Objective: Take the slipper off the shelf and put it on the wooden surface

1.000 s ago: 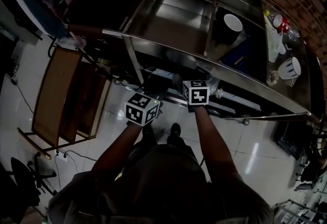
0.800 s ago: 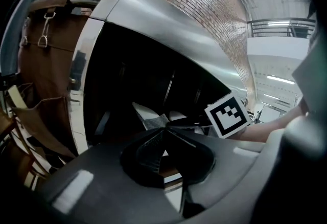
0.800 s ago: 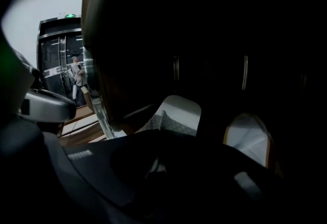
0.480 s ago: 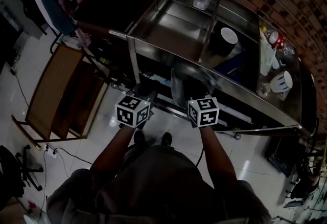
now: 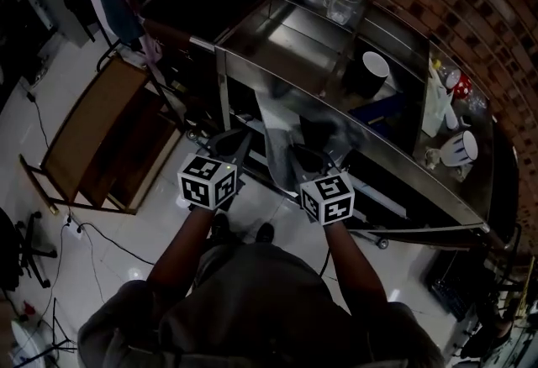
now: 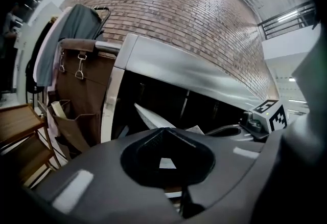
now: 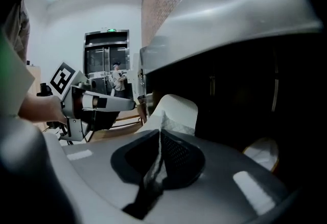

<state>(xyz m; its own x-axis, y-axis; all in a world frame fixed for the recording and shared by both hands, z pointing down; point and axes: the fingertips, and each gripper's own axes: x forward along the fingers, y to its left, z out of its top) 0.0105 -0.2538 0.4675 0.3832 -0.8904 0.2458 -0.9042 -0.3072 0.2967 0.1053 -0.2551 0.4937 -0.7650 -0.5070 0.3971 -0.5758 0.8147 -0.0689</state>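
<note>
Grey tongs [image 7: 159, 134], black-white marker cubes [image 5: 208, 182]

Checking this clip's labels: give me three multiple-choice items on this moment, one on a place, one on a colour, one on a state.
1. The wooden surface lies:
A. to the person's left
B. to the person's right
C. behind the person

2. The slipper is:
A. red
B. white
C. blue

3. The right claw is:
A. open and empty
B. shut and empty
C. shut on the slipper

Answers:
1. A: the head view shows it on the left claw's side.
2. B: it shows white in the right gripper view.
3. C: the jaws pinch the slipper's edge in that view.
</note>
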